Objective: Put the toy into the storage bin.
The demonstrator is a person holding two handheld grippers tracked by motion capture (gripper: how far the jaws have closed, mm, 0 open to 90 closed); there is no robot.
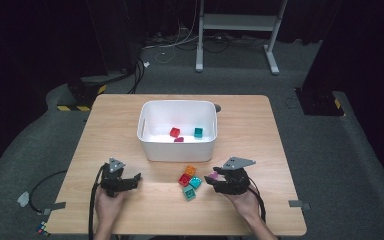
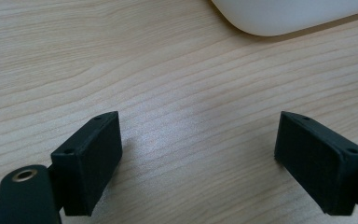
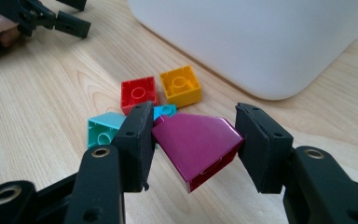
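Observation:
My right gripper [image 3: 191, 140] is shut on a magenta sloped brick [image 3: 196, 145], held just above the table; from above the magenta brick [image 1: 213, 175] shows at the gripper [image 1: 215, 177] tip. Beside it lie a red brick [image 3: 139, 94], an orange brick [image 3: 181, 85], a blue brick [image 3: 164, 111] and a teal brick [image 3: 101, 131], clustered on the wood in front of the white bin [image 1: 177, 129]. The bin holds a red brick [image 1: 174, 132], a teal brick [image 1: 198, 132] and a magenta piece [image 1: 179, 140]. My left gripper [image 2: 198, 144] stands open over bare wood, left of the cluster.
The wooden table [image 1: 105, 125] has bare room on both sides of the bin. The bin's rounded corner [image 2: 279, 18] lies ahead of the left gripper. Cables and a white frame stand on the floor beyond the table's far edge.

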